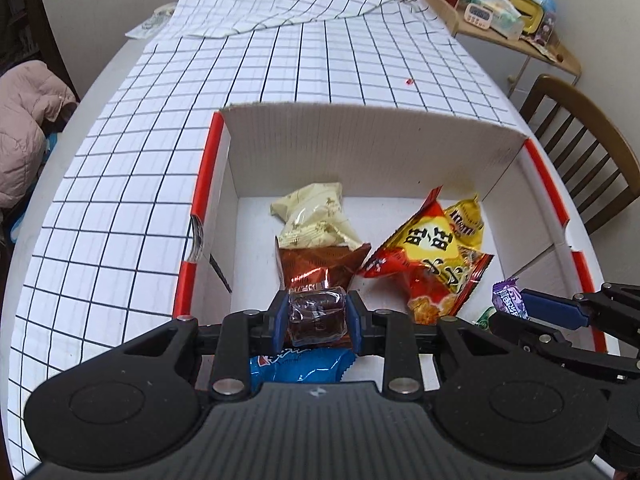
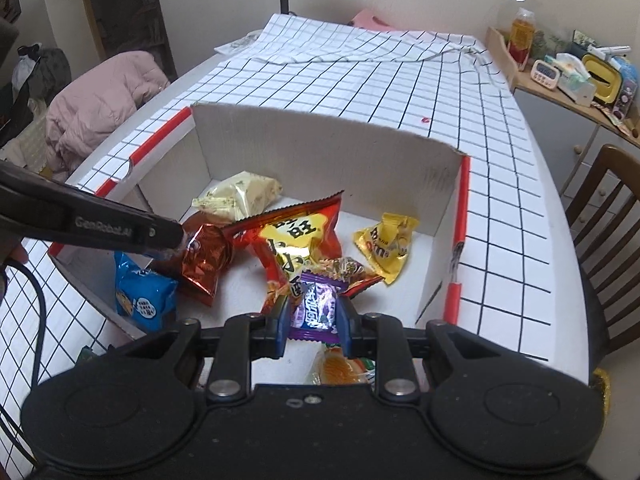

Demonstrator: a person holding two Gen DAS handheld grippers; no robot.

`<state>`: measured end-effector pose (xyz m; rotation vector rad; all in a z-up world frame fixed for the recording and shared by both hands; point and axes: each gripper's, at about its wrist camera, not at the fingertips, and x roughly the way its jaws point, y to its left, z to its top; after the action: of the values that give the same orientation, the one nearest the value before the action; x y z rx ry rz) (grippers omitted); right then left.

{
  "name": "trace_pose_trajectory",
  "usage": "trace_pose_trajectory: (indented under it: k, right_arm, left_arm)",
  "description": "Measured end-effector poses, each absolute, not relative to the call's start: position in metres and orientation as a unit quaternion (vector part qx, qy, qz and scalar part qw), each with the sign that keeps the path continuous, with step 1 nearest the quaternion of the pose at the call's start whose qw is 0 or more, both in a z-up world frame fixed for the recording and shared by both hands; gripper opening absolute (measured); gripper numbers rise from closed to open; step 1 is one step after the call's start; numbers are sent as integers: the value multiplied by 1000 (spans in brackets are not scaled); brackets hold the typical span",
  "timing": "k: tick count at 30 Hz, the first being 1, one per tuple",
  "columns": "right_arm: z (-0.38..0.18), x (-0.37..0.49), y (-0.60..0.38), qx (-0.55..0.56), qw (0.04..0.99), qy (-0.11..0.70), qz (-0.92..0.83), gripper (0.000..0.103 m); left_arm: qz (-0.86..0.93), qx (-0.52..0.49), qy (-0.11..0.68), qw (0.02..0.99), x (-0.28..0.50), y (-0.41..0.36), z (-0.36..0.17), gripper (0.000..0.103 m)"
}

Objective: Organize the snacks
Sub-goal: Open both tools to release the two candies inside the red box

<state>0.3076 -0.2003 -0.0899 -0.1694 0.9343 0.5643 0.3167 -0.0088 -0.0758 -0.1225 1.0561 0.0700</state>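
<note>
Both grippers are over the open white cardboard box (image 1: 372,148), which has red-edged flaps and sits on the table's grid-patterned cloth (image 1: 120,208).

Left gripper (image 1: 317,317): blue pads clamped on a brown, clear-wrapped snack (image 1: 316,314), one pad on each side. The brown foil end of that packet (image 1: 320,266) sticks forward past the fingertips. From the right wrist camera the same packet (image 2: 206,262) hangs at the tip of the left gripper (image 2: 182,242), above the box floor, left part of the box.

Right gripper (image 2: 313,312): jaws closed on a purple candy wrapper (image 2: 314,308), pinched across its middle. From the left wrist camera the purple wrapper (image 1: 509,298) shows at the blue fingertip (image 1: 552,308), near the box's right wall.

Contents on the box floor:
- pale cream snack packet (image 1: 312,216), toward the far wall
- red and yellow crisp bag (image 1: 424,264), centre, partly standing on its edge
- yellow M&M's packet (image 2: 386,246), just right of the red bag; cannot tell whether they touch
- blue snack packet (image 2: 144,300), near-left corner
- orange and green packet (image 2: 340,368), below the right gripper, mostly hidden

Outside the box: wooden chair (image 1: 580,152) right of the table; pink padded jacket (image 2: 100,96) to the left; cluttered wooden shelf (image 1: 516,28) at far right.
</note>
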Motion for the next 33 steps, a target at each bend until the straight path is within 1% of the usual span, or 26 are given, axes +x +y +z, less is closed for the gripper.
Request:
trace_pose_trajectory:
  k: [7,19,20,21,22,24,28,30,33]
  right_arm:
    - [-95,311,-197,-90,841,454,282,24]
    - [-96,313,-206,-85,834,459,294,32]
    - [-95,313,-207,-84,835,457,295,34]
    - [-94,313,-208,-82,836,455,295,37]
    - [-93,313,-208,-80,837,453,296,39]
    - [-90,312,-210,-75,839,448,300,47]
    - [-83,307,-214,-68,844,440,299,56]
    - [-79,304,-216,-65,847,435,299,63]
    - [-72,298,-217,-59,852,426,297,68]
  left_arm:
    - [37,-53,514,855,318,-13,-84,29]
    - [46,-60,515,854,316,-17,-82,30]
    - [46,-61,514,854,316,-17,-81,31]
    - [46,-62,513,855,315,-17,-80,37]
    - [45,-65,509,857,313,-18,-78,48]
    - [44,-68,497,864,309,-18,-73,58]
    - [42,-75,489,868,303,-18,-66,59]
    - [40,-71,483,872,298,-19,-62,59]
    - [35,-68,474,877,290,-18,-55,59]
